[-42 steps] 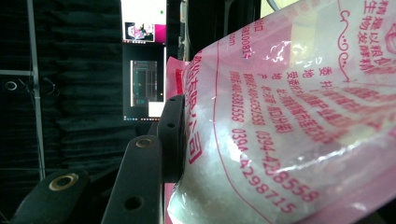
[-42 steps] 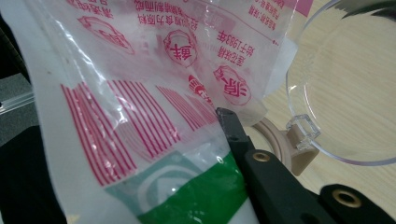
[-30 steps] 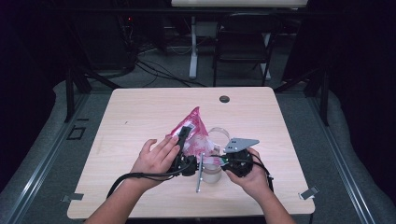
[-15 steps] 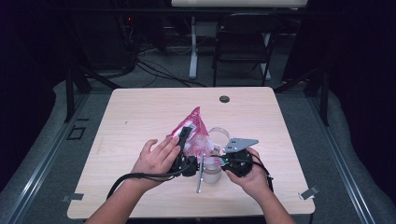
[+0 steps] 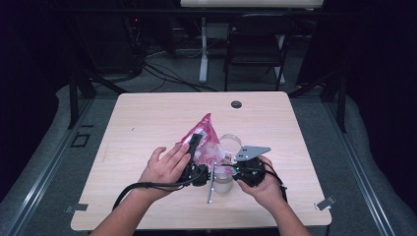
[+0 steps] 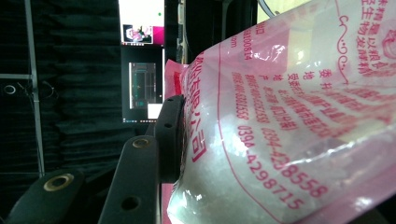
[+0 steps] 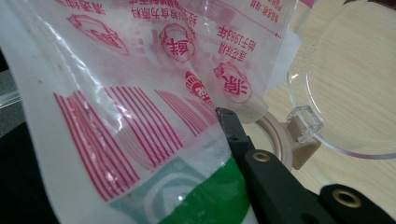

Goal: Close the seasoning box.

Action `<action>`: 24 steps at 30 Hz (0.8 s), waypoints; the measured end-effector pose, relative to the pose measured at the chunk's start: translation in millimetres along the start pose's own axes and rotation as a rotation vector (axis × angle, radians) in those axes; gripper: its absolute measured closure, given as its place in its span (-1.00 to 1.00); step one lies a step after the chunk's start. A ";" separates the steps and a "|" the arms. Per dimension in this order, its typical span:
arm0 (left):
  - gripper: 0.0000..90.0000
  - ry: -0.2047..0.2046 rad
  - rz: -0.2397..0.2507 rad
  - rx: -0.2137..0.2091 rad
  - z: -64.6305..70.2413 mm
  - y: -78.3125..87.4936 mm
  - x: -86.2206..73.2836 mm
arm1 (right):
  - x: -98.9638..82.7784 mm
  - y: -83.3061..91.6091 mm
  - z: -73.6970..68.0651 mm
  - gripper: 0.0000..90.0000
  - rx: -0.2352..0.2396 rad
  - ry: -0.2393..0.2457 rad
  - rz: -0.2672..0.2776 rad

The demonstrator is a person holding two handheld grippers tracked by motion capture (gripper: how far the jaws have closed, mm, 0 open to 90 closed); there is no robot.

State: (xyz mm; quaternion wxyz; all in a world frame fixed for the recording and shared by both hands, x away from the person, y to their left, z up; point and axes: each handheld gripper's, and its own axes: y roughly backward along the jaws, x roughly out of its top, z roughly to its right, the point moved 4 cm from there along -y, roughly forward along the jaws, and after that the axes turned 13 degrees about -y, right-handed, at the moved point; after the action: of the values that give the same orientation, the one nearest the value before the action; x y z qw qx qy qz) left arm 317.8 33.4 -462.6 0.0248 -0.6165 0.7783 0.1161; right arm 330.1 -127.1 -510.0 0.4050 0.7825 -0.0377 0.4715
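Little has shifted since the earlier frames: both our hands sit where they were near the front edge of the counter (image 5: 147, 118), and the pink printed bag (image 5: 206, 135) stands in the same place between them. Our left tongs (image 5: 195, 147) have just been opening a little, with the bag between the jaws; in the left gripper view the one jaw we can see lies against the bag's side (image 6: 289, 116), and we cannot tell whether the far jaw presses on it. Our right tongs (image 5: 231, 169) are clamped on the lower edge of the bag, where the right gripper view shows the plastic (image 7: 140, 116) pinched at the tip of the black jaw. Just beside that edge lies a clear round lid (image 7: 345, 88) on a beige hinge, belonging to the clear jar (image 5: 223, 179) that stands on the counter between our hands, under the bag.
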 end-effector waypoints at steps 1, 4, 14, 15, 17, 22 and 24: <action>0.36 -0.007 0.000 0.003 -0.3 0.0 0.1 | -0.2 -0.2 -0.2 1.00 -0.001 0.000 -0.002; 0.37 -0.011 -0.011 -0.017 1.1 -0.2 -0.3 | -0.6 -0.7 -0.1 1.00 -0.010 0.005 -0.011; 0.46 -0.021 -0.010 -0.055 3.0 -2.6 -1.1 | -0.8 -1.0 0.3 1.00 -0.020 0.013 -0.013; 0.46 -0.021 -0.010 -0.053 3.2 -2.6 -1.1 | -0.8 -0.8 0.5 1.00 -0.022 0.013 -0.012; 0.47 -0.022 -0.009 -0.056 3.4 -2.7 -1.1 | -0.8 -0.6 0.4 1.00 -0.025 0.013 -0.012; 0.47 -0.025 -0.015 -0.075 4.4 -3.1 -1.4 | -1.0 -1.0 0.6 1.00 -0.030 0.014 -0.011; 0.47 -0.027 -0.017 -0.077 4.2 -3.2 -1.5 | -1.0 -0.9 0.6 1.00 -0.031 0.014 -0.010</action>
State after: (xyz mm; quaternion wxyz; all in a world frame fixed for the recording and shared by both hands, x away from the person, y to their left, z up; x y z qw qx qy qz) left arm 320.7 35.0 -466.9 0.0127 -0.6219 0.7677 0.1542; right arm 330.4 -127.2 -511.4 0.4195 0.7730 -0.0383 0.4743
